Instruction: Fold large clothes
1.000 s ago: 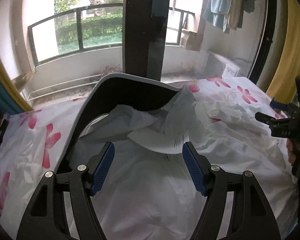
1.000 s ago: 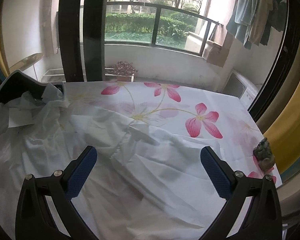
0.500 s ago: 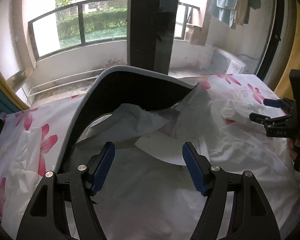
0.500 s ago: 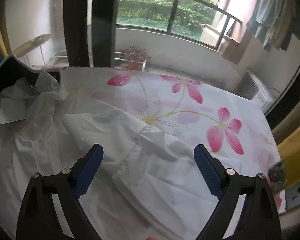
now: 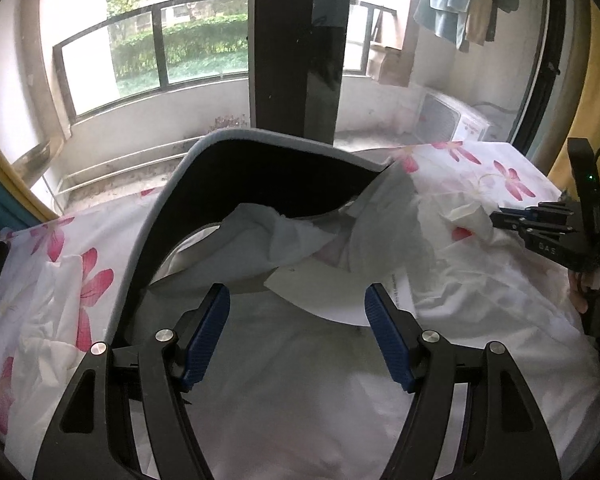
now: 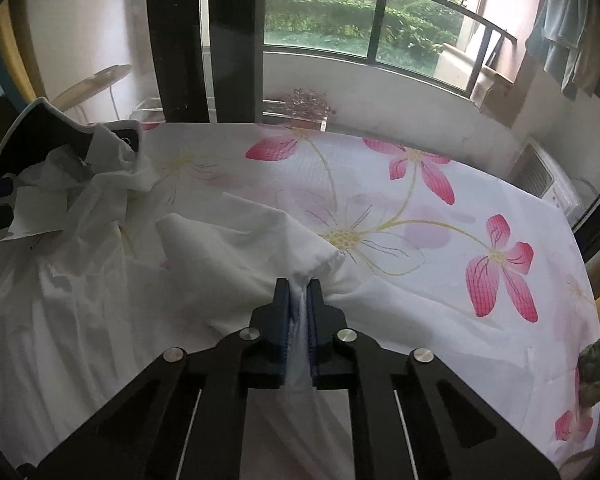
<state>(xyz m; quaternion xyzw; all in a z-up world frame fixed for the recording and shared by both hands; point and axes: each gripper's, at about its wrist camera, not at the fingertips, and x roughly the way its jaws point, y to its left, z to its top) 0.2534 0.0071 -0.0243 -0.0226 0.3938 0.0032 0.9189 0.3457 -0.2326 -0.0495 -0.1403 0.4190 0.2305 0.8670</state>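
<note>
Through the left wrist view, my left tool [image 5: 296, 328] hangs with its blue pads [image 5: 208, 336] set wide apart and nothing between them, tilted down over the white garment [image 5: 300, 392] that lies spread on the bed [image 5: 40, 280]. Just ahead of the pads, the garment's collar end is rumpled, with a white paper tag [image 5: 332, 296] lying on it and a dark curved piece with a grey rim [image 5: 260, 176] arching over it. Far off to the right of this tool I see my right tool [image 5: 500, 222], its tips pressed together on a bunched bit of the white cloth, with part of my hand [image 5: 580, 296] behind it. Through the right wrist view, my right tool [image 6: 299, 292] has its jaws drawn narrow and is pinching a fold of the white garment [image 6: 100, 312] between its blue pads [image 6: 284, 312]; the cloth gathers into a pleat right at the tips and runs back down between the fingers. To the left of this tool the rest of the garment lies crumpled, reaching up to the tag [image 6: 36, 216] and the dark curved piece [image 6: 40, 132] at the far left. Ahead and to the right, the bed sheet [image 6: 420, 220] with its pink flowers lies bare beyond the garment's edge.
</note>
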